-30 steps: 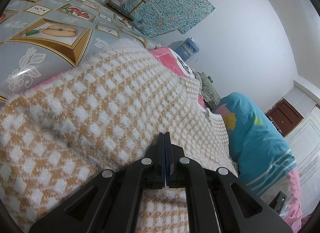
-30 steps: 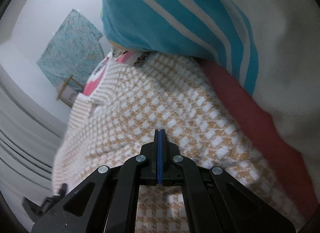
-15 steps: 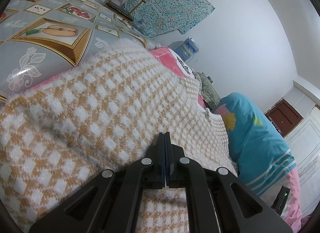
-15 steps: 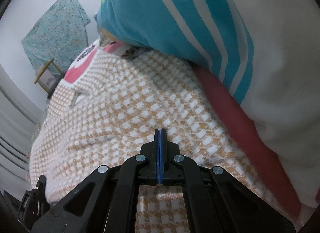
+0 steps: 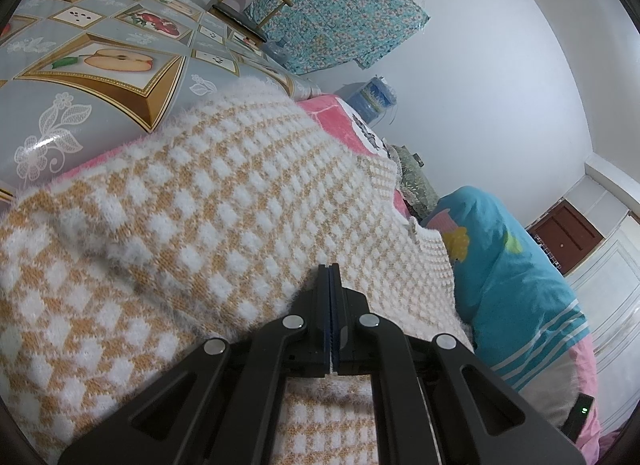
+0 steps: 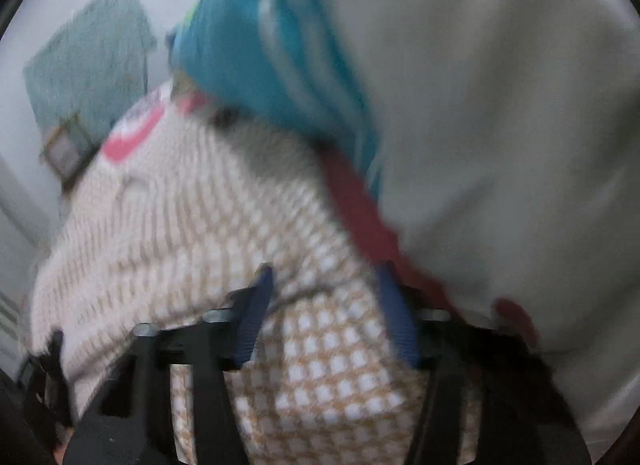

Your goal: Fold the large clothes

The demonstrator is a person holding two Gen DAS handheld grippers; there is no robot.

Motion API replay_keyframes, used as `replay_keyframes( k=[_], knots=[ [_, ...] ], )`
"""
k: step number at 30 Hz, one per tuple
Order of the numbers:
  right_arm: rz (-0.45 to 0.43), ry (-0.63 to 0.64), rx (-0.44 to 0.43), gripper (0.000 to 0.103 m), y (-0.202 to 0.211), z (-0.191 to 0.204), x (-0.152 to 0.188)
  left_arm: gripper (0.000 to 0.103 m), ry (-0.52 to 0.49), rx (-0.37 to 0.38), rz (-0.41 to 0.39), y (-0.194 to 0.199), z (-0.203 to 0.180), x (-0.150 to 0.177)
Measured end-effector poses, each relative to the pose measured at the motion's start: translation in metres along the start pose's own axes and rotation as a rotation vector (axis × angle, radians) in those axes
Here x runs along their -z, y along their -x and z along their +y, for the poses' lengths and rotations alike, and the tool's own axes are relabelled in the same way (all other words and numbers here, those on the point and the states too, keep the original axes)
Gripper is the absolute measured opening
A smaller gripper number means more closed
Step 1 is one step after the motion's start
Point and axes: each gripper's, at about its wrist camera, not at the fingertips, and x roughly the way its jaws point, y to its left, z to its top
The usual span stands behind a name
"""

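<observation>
Right gripper (image 6: 328,305) jaws now spread, were pressed together | left gripper (image 5: 331,313) kept clamped on sweater (image 5: 224,209) hem | sweater spread beside blue pillow (image 5: 516,265) | release judged done, fold incomplete

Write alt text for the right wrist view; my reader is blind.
Blurred: open tongs hover over a tan-and-white checked sweater on a bed. A teal striped pillow and white bedding lie beyond.

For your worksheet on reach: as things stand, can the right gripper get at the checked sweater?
Probably yes. The right gripper is open right over the checked sweater, with nothing between its fingers and the knit, though the view is blurred.
</observation>
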Motion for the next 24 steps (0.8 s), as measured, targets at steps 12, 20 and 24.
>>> replay_keyframes(
  k=[12, 20, 24],
  knots=[
    [-0.01, 0.354, -0.176, 0.068, -0.035, 0.11, -0.008, 0.003, 0.015, 0.003, 0.034, -0.007, -0.002, -0.001],
    [0.022, 0.324, -0.147, 0.072, -0.067, 0.086, 0.017, 0.072, -0.346, -0.002, 0.145, -0.032, -0.087, -0.053],
    [-0.002, 0.298, -0.187, 0.072, -0.064, 0.077, 0.025, 0.084, -0.542, -0.058, 0.275, -0.13, -0.137, -0.106]
  ],
)
